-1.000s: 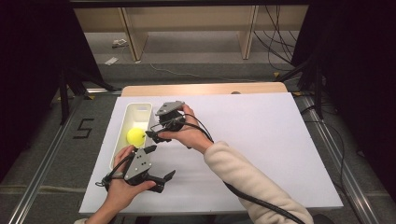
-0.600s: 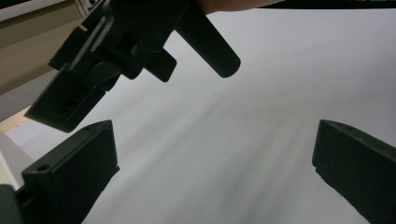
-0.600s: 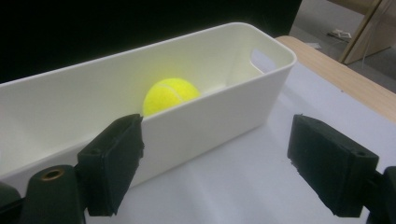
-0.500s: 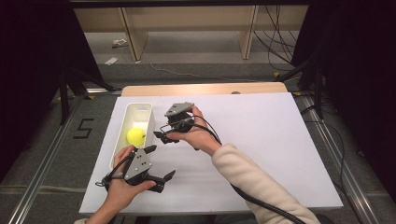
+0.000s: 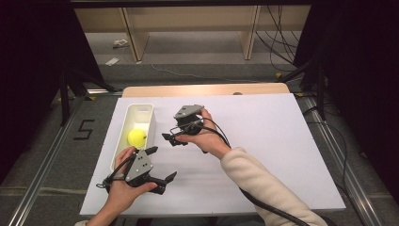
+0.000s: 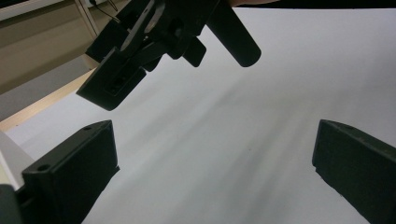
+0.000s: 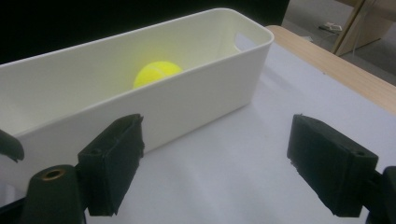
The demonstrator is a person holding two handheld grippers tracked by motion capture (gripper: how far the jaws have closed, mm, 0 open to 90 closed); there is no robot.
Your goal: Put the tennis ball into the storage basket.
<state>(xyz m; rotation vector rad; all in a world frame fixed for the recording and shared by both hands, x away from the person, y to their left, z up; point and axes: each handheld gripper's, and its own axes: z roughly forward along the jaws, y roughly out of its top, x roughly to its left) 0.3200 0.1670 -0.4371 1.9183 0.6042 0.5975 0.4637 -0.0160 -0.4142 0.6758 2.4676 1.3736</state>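
A yellow tennis ball (image 5: 137, 137) (image 7: 156, 73) lies inside a long white bin (image 5: 149, 109) (image 7: 196, 107) at the left of the white table top. My right gripper (image 5: 173, 140) (image 7: 215, 163) hovers just right of the bin, facing its side wall, open and empty. Nearer the front edge, my left gripper (image 5: 161, 163) (image 6: 215, 172) is held low over the sheet, also open with nothing between its jaws. The left gripper view looks up at the right gripper (image 6: 159, 42) above bare white surface.
The white sheet (image 5: 273, 141) stretches wide to the right of both hands. A wooden table edge (image 5: 207, 89) runs along the far side, with shelving and cables on the floor beyond. Metal rails flank the table.
My right gripper has drawn back to the right, away from the bin. The ball stays where it was in the bin. The left gripper has barely moved.
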